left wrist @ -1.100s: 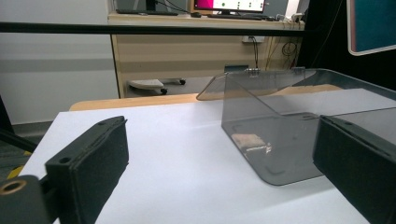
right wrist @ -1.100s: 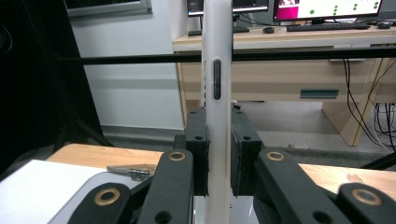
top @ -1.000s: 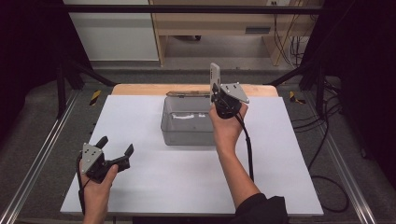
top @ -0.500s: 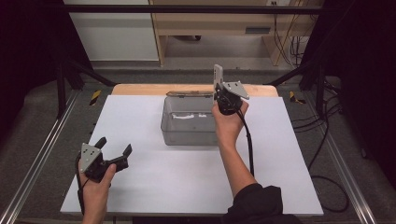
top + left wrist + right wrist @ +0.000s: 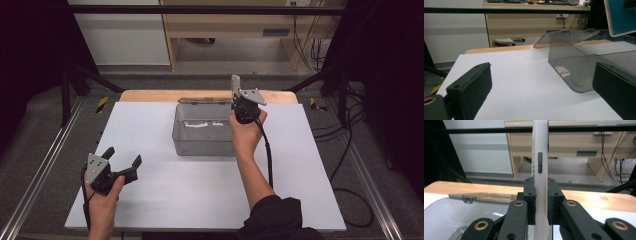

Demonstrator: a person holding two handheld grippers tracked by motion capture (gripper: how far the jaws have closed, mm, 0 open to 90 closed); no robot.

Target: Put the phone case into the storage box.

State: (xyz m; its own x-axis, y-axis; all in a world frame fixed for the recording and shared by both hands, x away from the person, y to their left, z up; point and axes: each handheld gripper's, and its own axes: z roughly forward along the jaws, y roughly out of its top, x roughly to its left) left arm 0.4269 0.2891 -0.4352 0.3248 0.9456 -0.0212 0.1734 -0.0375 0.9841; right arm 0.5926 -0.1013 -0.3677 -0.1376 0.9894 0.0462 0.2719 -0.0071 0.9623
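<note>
The right gripper (image 5: 235, 92) has its jaws closed tight on a phone (image 5: 540, 157). They pinch the phone's flat sides near its bottom end, so the phone stands straight up, with its long side pointing to the ceiling. In the right gripper view the thin edge with a small side button faces the camera.

The clear box (image 5: 204, 129) sits on the white surface (image 5: 200, 190), and its lid (image 5: 205, 100) is folded open at the back. The phone is held above the right back corner of the box, just over the rim. The open top of the box lies down and to the left of the phone.

So the next move looks like a short one: bring the phone left over the box, and lower it in. It would likely need to tip over to lie flat.

The left gripper (image 5: 122, 161) is well apart from the box, down at the front left. Its jaws are wide open and hold nothing. The right hand (image 5: 246, 131) is much nearer.
</note>
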